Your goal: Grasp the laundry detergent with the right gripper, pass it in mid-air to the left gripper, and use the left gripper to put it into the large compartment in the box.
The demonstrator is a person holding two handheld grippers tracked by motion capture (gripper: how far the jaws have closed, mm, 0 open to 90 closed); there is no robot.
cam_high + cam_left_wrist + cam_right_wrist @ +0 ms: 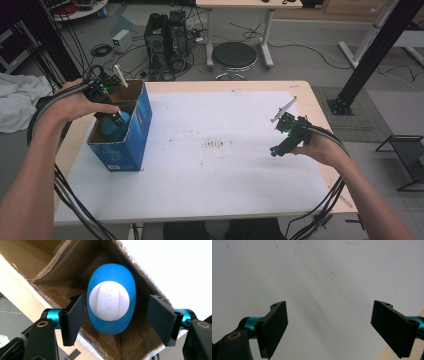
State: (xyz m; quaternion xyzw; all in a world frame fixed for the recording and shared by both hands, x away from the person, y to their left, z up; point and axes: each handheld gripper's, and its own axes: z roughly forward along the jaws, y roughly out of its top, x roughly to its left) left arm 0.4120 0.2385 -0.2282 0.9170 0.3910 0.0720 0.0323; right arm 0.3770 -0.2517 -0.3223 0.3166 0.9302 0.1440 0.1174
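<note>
A blue bottle with a white round cap (pixel 109 301) stands inside an open blue cardboard box (pixel 140 127) at the table's left. My left gripper (pixel 115 306) hangs just above the box's opening, pointing down, its jaws either side of the bottle with a gap at each pad, so it is open. In the high view the left gripper (pixel 117 119) dips into the box top over the bottle (pixel 111 131). My right gripper (pixel 276 150) rests low over the white mat at the right, open, with nothing between its pads (pixel 274 327).
A white mat (pixel 215 165) with dark specks covers most of the wooden table (pixel 310 95). Beyond the far edge stand a black stool (pixel 234 55) and computer towers (pixel 167 35). Cables trail from both hands over the near edge.
</note>
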